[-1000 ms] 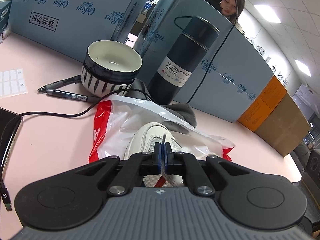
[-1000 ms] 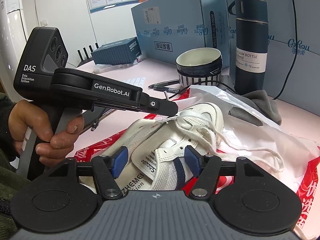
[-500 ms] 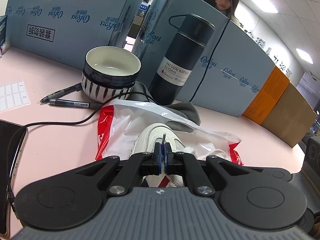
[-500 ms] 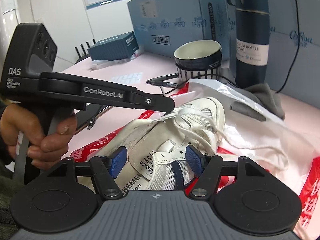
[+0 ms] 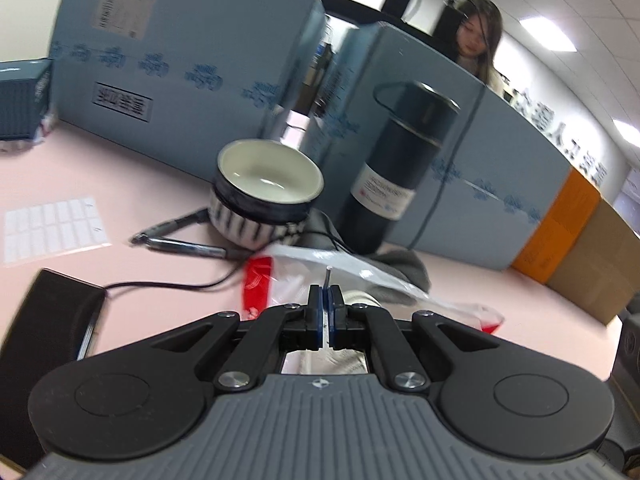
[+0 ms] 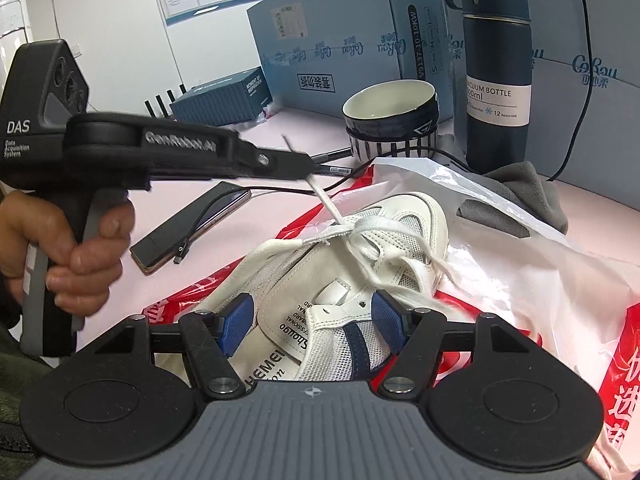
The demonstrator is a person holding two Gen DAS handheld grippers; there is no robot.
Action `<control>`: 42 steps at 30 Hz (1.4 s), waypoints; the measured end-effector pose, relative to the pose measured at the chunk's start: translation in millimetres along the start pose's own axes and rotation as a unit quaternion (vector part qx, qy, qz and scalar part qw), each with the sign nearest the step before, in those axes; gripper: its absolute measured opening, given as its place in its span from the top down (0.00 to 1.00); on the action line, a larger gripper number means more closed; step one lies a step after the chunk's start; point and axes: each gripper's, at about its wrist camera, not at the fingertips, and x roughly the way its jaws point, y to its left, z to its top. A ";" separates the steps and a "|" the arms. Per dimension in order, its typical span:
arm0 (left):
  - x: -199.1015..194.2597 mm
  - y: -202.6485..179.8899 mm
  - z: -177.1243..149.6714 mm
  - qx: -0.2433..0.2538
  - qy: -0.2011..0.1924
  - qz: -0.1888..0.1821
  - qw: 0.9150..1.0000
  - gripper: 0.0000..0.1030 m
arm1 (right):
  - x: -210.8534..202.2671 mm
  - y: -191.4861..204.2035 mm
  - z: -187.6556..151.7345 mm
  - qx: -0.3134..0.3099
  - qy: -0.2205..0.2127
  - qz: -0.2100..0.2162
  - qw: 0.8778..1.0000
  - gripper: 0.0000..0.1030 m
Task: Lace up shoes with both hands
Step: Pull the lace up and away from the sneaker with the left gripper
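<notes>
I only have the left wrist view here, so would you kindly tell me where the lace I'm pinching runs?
Observer: From the left gripper the lace runs taut down to the shoe's eyelets.
Operator: Thank you. Is the right gripper holding anything?
Observer: No, the right gripper stands open astride the shoe's tongue end, its pads clear of it.
Operator: What does the shoe rest on?
Observer: A red and white plastic bag spread on the pink table.
</notes>
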 end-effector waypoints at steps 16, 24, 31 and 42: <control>-24.3 18.9 18.1 -0.013 -0.048 0.057 0.997 0.98 | -0.2 -0.7 -0.9 0.003 -0.001 0.001 1.000 0.38; -36.0 37.6 32.1 -0.024 -0.077 0.099 0.992 0.98 | 0.0 -1.3 -0.9 0.004 -0.001 0.002 1.000 0.38; -48.3 57.1 44.6 -0.031 -0.106 0.144 0.983 0.98 | 0.1 -2.1 -1.2 0.005 -0.002 0.004 1.000 0.38; -72.9 89.7 73.8 -0.036 -0.155 0.211 0.964 0.98 | -0.1 -2.2 -1.6 0.006 -0.003 0.005 1.000 0.38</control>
